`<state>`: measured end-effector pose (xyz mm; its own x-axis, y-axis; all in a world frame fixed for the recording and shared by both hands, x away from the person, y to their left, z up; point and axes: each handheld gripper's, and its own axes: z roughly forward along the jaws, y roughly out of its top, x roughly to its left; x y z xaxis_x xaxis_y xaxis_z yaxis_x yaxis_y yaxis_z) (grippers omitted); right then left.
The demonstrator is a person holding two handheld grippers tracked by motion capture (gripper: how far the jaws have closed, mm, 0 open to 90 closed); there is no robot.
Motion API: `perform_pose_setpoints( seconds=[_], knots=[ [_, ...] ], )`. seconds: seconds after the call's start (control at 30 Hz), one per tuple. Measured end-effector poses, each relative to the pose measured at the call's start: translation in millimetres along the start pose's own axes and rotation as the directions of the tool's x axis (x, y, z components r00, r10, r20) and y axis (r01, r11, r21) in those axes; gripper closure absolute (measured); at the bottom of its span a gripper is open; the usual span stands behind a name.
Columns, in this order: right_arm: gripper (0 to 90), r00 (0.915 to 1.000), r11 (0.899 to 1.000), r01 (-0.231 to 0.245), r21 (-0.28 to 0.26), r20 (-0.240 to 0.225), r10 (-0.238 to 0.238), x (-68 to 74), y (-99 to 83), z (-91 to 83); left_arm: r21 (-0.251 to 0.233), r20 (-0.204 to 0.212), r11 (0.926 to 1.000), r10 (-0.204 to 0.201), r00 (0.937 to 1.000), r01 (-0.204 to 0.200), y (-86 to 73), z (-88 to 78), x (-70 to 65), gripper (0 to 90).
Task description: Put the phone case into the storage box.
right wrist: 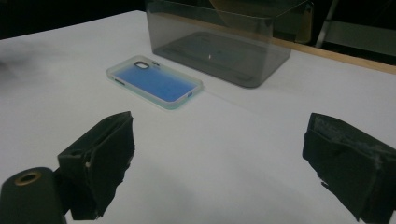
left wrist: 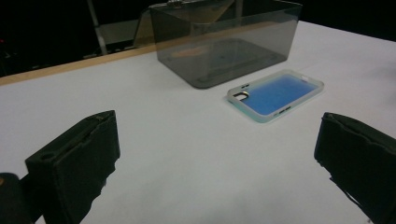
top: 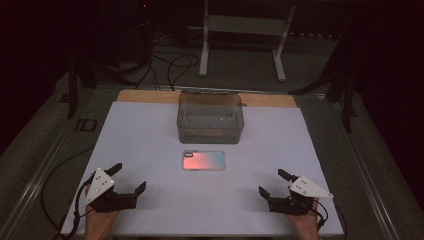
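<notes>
From the high view, a phone case (top: 203, 160) with a pink-to-teal sheen is seen flat on the white table (top: 150, 135), just before a smoky clear bin (top: 210, 116), between the left gripper (top: 131, 179) and right gripper (top: 272, 182), both spread with nothing held. In the left gripper view, the case (left wrist: 275, 94) is shown blue with a pale translucent rim. In the right gripper view, its camera cutout (right wrist: 141, 65) is visible.

The phone case (top: 203, 160) lies flat on the counter (top: 150, 130), ahead of both and between them: forward and right of the left hand-held gripper (top: 129, 179), forward and left of the right hand-held gripper (top: 274, 182). The bin (top: 210, 117) stands just behind the phone case, apart from it.
</notes>
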<state>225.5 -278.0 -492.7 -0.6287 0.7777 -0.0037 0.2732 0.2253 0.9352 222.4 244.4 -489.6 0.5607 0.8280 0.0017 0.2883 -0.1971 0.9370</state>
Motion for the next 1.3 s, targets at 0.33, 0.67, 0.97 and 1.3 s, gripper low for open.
perform_pose_setpoints(
  seconds=[0.33, 0.67, 0.97, 1.3],
  knots=[
    [9.2, 1.0, 1.0, -0.003, 0.001, 0.0, 0.003, -0.2, -0.5, 1.8, 0.03, 0.005, 0.9991, -0.03, 0.9995, 0.03, 5.1, 2.6, -2.8, 1.5],
    [9.1, 1.0, 1.0, -0.008, 0.003, -0.002, 0.008, -1.3, -1.2, 1.3, 0.071, 0.009, 0.9972, -0.023, 0.9997, 0.022, 16.4, 13.4, -3.4, 0.8],
    [8.8, 0.9999, 1.0, -0.01, 0.015, -0.004, 0.01, 0.3, -1.7, 1.8, 0.097, 0.002, 0.9951, -0.023, 0.9997, 0.023, 26.1, 22.7, -1.2, 0.0],
    [8.9, 1.0, 1.0, -0.004, 0.017, 0.005, 0.004, 0.4, -2.1, 2.0, 0.119, -0.005, 0.9928, -0.019, 0.9998, 0.019, 31.1, 33.0, 0.3, 0.0]
  ],
)
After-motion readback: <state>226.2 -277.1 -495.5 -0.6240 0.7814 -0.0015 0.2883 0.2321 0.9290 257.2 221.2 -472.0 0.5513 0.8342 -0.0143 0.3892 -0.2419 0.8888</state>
